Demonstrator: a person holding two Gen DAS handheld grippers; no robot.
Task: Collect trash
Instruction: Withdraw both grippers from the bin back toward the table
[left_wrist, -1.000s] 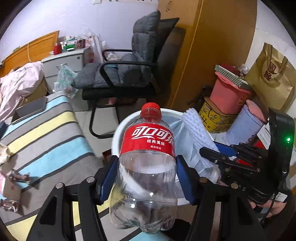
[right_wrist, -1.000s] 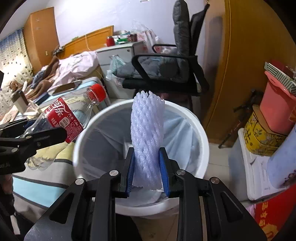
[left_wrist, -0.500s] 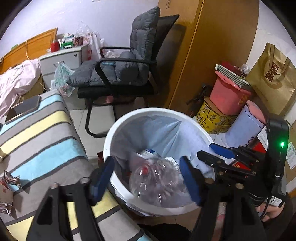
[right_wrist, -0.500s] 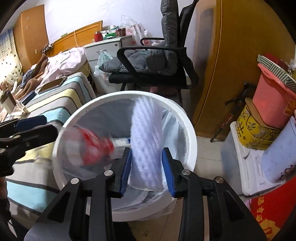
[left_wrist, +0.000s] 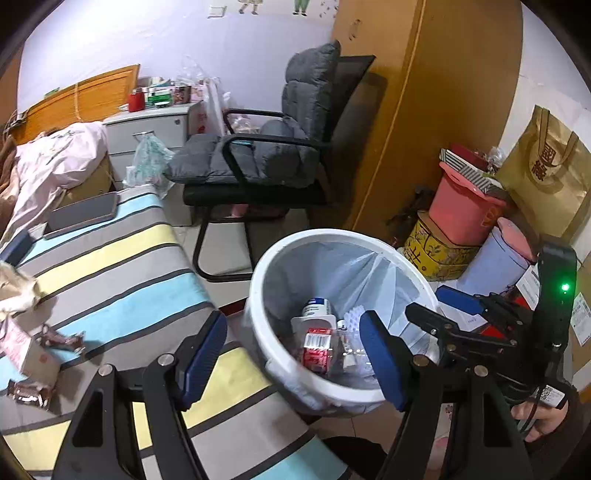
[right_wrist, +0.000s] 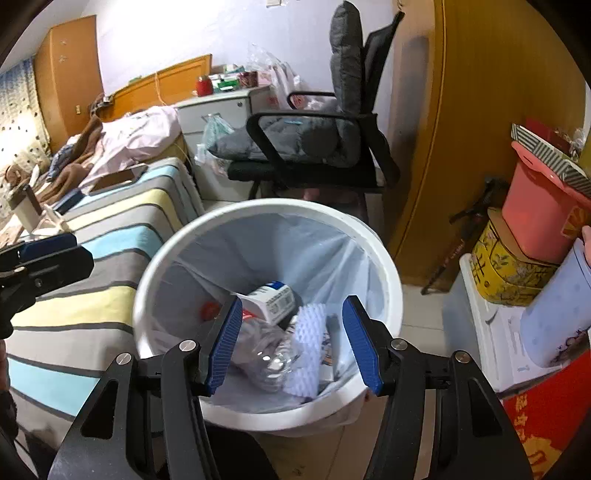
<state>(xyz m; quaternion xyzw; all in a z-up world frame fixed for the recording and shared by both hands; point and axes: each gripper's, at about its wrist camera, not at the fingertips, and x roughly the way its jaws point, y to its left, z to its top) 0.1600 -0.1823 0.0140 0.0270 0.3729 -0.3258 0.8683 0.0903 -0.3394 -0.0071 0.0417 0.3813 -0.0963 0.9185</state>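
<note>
A white trash bin (left_wrist: 258, 280) (right_wrist: 388, 266) with a clear liner stands beside the striped bed. Inside lie a clear cola bottle (right_wrist: 266, 347) with red label (left_wrist: 316, 349), a white foam net (right_wrist: 306, 350) (left_wrist: 352, 317) and a small white-blue box (right_wrist: 271, 297) (left_wrist: 316, 306). My left gripper (left_wrist: 293, 356) is open and empty, over the bin's near left rim. My right gripper (right_wrist: 293, 341) is open and empty above the bin; it also shows in the left wrist view (left_wrist: 439, 306).
Striped bed cover (left_wrist: 110, 266) at left with wrappers (left_wrist: 55, 338), a small box (left_wrist: 22, 350) and a phone (left_wrist: 83, 214). Black chair (left_wrist: 266, 166) behind the bin. Pink bucket (left_wrist: 461, 206), yellow tin (left_wrist: 436, 251) and gold bag (left_wrist: 546, 173) at right.
Both grippers opened. The cola bottle dropped from my left gripper and the foam net from my right gripper into the bin. The left gripper shifted left over the bed's edge.
</note>
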